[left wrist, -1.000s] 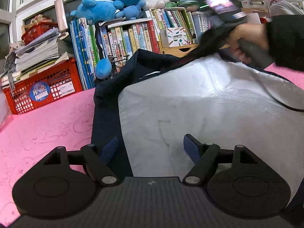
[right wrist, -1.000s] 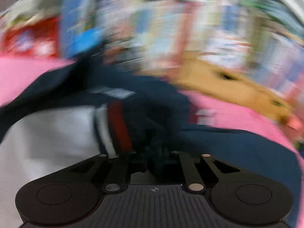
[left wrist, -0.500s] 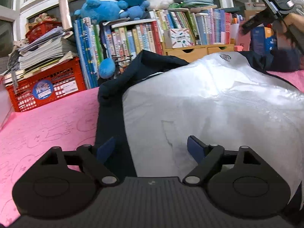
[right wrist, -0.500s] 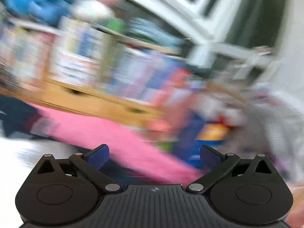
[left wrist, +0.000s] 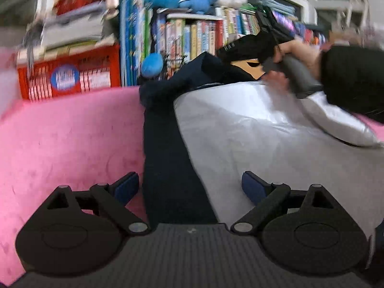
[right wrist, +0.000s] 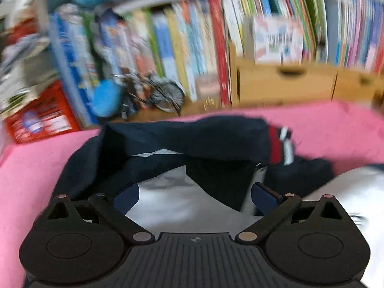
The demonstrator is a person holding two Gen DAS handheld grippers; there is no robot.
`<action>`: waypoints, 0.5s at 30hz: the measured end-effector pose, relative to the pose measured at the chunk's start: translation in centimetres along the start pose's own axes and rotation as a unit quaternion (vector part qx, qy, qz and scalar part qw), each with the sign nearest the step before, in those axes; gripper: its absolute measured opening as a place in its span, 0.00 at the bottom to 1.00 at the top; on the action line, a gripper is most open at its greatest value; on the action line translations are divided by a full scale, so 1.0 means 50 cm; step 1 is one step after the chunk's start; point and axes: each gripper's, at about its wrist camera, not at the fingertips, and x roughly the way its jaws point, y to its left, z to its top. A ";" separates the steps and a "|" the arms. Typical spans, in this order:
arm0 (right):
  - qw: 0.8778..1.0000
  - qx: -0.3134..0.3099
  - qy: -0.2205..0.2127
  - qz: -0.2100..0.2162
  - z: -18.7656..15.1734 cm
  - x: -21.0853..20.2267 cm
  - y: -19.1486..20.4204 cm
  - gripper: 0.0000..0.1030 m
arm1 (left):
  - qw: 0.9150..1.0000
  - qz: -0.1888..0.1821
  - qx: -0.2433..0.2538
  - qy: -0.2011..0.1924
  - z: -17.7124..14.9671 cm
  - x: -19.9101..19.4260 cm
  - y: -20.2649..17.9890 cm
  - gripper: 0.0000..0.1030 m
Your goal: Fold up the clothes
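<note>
Mid-fold: jacket [left wrist: 240, 129] lies lining-up on the pink mat [left wrist: 67, 139], sleeve [right wrist: 204, 136] at 12 o'clock, left gripper [left wrist: 189, 187] opening, right gripper [right wrist: 194, 196] spread (nothing pinched), so next likely regrip the edge at 9.

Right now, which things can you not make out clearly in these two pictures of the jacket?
- Left wrist view: the jacket near hem is hidden by the left gripper body; the right gripper fingers are hidden behind its own body.
- Right wrist view: book titles are motion-blurred; the red-striped cuff is smeared.
</note>
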 end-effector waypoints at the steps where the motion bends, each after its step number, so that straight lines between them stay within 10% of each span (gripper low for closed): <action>1: 0.998 0.053 0.009 0.044 0.011 0.023 -0.008 0.98 | 1.000 -0.005 -0.002 -0.002 -0.001 -0.008 0.010 0.91; 4: 0.953 0.236 0.041 0.187 0.035 0.079 -0.028 1.00 | 1.000 -0.019 -0.007 -0.016 -0.005 -0.042 0.049 0.91; 7: 0.965 0.237 0.017 0.111 0.073 0.120 0.018 0.95 | 0.999 -0.015 -0.030 -0.035 -0.013 -0.079 0.101 0.91; 9: 0.970 0.236 0.011 0.062 0.081 0.137 0.047 0.06 | 0.998 0.004 -0.056 -0.041 -0.018 -0.097 0.139 0.91; 13: 0.992 0.098 -0.053 0.067 0.071 0.086 0.196 0.06 | 0.992 0.012 -0.121 -0.043 -0.034 -0.100 0.203 0.91; 15: 0.987 -0.006 -0.067 0.147 0.042 0.028 0.321 0.06 | 0.989 0.009 -0.138 -0.047 -0.041 -0.095 0.214 0.91</action>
